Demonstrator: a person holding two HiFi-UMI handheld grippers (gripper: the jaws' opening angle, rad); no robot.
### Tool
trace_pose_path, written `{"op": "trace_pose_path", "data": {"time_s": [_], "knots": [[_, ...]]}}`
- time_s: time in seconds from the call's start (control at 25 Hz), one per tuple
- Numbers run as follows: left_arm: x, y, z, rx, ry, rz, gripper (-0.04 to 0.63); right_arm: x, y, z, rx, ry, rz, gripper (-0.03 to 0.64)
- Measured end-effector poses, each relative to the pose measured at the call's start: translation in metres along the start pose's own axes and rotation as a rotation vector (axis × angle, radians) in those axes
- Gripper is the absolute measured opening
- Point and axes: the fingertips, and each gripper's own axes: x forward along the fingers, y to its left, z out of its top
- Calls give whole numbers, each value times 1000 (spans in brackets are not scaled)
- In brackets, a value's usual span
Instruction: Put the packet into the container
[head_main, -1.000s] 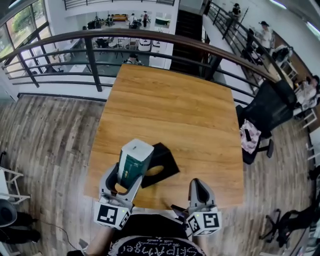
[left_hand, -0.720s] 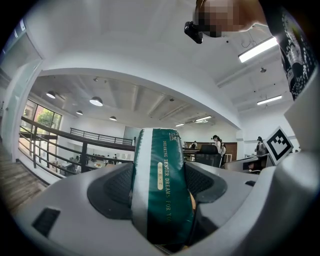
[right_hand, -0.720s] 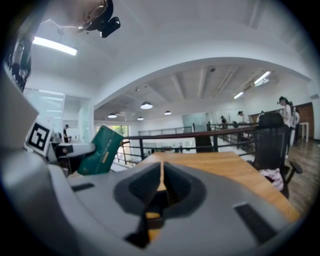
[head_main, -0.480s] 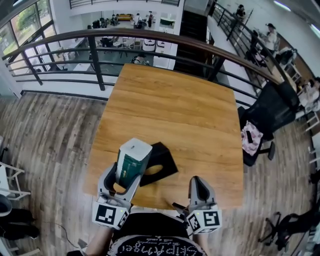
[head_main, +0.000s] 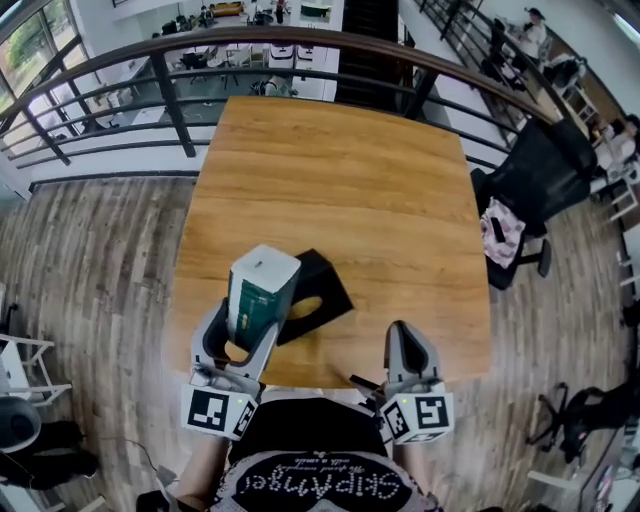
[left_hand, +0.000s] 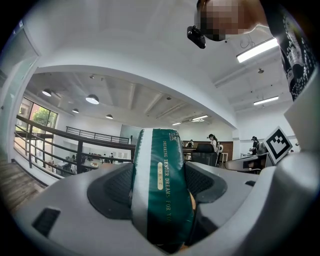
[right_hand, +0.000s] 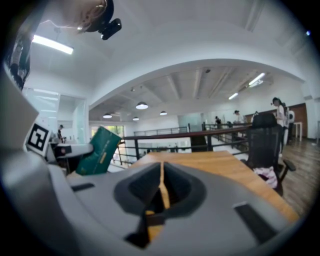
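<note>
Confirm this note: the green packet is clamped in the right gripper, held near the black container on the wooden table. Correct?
No. The green packet is clamped in the left gripper, not the right, held near the black container on the wooden table. The left gripper view shows its jaws shut on it; the right gripper is shut on nothing.

The left claw (head_main: 246, 328) is at the near left, close to the person's body and pointing away from it. Its jaws press on both sides of the green packet (head_main: 262, 292), which stands up out of them. The right claw (head_main: 407, 342) is at the near right, well apart from the left and pointing the same way. Its jaws are closed together, with nothing between them.
</note>
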Motion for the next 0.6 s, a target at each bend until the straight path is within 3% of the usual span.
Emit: {"op": "trace_pose_path", "data": {"time_s": [0.6], "knots": [[32,8,-23,4,70,-84,345,1,-16,-11,38,6,-83,40]]}}
